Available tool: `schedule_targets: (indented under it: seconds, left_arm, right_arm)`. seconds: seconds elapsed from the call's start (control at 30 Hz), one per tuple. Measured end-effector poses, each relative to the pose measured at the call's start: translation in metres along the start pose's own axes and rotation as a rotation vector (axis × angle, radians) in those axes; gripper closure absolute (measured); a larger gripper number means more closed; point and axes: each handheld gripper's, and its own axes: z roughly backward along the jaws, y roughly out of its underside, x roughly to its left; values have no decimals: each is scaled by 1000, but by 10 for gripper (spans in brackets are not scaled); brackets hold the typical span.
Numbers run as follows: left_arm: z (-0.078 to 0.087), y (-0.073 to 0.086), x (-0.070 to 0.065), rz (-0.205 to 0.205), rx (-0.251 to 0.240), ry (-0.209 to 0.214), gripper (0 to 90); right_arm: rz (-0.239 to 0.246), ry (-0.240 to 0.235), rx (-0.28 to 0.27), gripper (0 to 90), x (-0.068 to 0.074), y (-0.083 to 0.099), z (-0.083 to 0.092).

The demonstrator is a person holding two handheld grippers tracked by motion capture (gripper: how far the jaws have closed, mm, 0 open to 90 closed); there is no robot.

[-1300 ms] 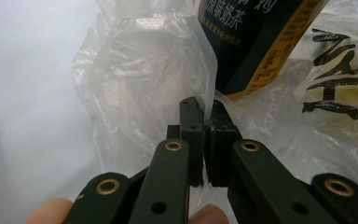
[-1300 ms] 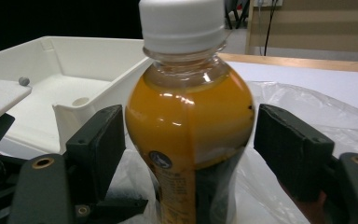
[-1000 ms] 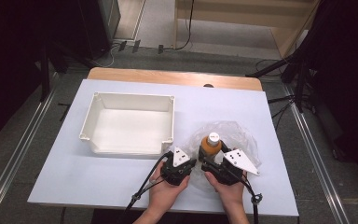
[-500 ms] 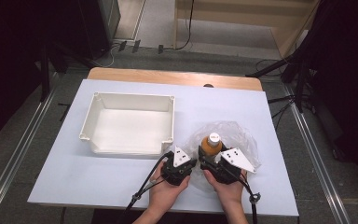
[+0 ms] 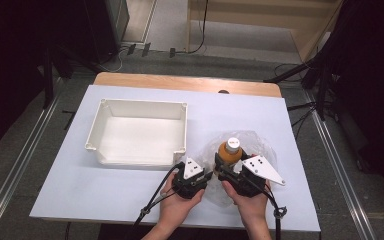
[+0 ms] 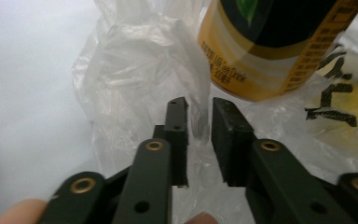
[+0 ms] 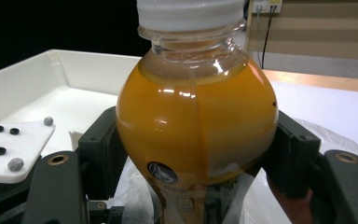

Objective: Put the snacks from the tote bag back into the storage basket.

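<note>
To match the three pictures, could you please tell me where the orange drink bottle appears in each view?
High view: the bottle stands lower centre-right, upright on the clear plastic bag.
Left gripper view: its yellow-labelled lower body is at top right, beyond the jaws.
Right gripper view: it sits in the centre, between the jaws.
Shared landmark: the plastic bag beneath it.

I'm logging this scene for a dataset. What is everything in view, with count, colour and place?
bottle: one, orange drink, white cap, upright in the right gripper's jaws, over the bag
bag: one, clear plastic, crumpled on the table's near right
tray: one, white, left of the bottle
table: one, pale blue-white top, wooden far edge
left gripper: one, black, jaws just opening, bag film between them
right gripper: one, black, clamped on the bottle
hands: two, at the near edge
</note>
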Motion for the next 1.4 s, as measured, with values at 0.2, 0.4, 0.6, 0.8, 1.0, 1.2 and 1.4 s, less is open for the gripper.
schedule_targets:
  seconds: [0.2, 0.4, 0.6, 0.8, 1.0, 1.2, 1.4]
  left_arm:
    - [8, 1, 2, 8, -69, 59, 583]
    - [27, 3, 7, 22, -122, 69, 250]
    - [49, 7, 13, -22, -155, 41, 118]
    - [63, 4, 23, 3, -160, 33, 99]
    - [80, 12, 35, 30, -168, 42, 86]
    - [101, 25, 54, 49, -164, 0, 77]
    - [133, 31, 84, 81, -196, -63, 72]
  right_arm:
    - [0, -1, -14, 317, 0, -7, 7]
    - [-12, -10, -24, 317, -4, -15, 14]
    - [-16, -12, -40, 316, -9, -19, 18]
    - [-26, -12, -35, 316, -11, -21, 20]
    - [-26, -17, -41, 316, -13, -21, 21]
    - [-30, -13, -32, 315, -14, -20, 20]
    - [-20, -8, -15, 316, -11, -16, 19]
